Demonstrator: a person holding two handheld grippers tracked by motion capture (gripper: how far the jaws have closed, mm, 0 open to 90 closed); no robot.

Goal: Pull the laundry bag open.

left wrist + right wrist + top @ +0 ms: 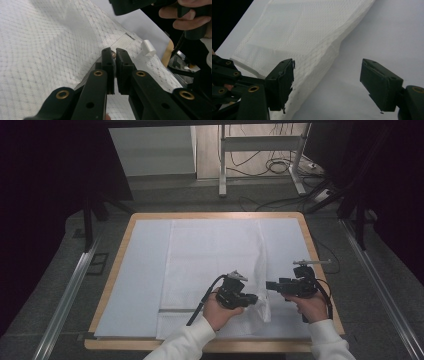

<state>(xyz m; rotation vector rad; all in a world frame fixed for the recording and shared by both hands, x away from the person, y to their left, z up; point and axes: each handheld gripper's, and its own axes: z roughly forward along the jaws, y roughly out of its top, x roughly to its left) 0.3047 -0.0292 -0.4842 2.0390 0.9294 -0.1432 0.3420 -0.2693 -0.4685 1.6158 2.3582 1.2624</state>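
A white mesh bag (pixel 210 255) lies flat across the table, with a grey zip strip (pixel 175 310) along its near edge. Its right side is pulled up into a ridge (pixel 263 285). My left gripper (pixel 253 299) is shut on the bag's edge at that ridge. In the left gripper view the jaws (pixel 112 53) pinch the mesh (pixel 50 50) with a small metal piece between the tips, and a white tag (pixel 148 48) sticks out just beyond. My right gripper (pixel 270 284) hovers to the right of the ridge, open; its jaws (pixel 327 85) stand wide beside the raised fold (pixel 312 50).
A pale sheet (pixel 142 275) covers the wooden-rimmed table (pixel 112 270). Bare sheet (pixel 387 32) lies to the right of the bag. Metal rails (pixel 70 295) run along both sides of the table, and a desk frame with cables (pixel 270 165) stands beyond it.
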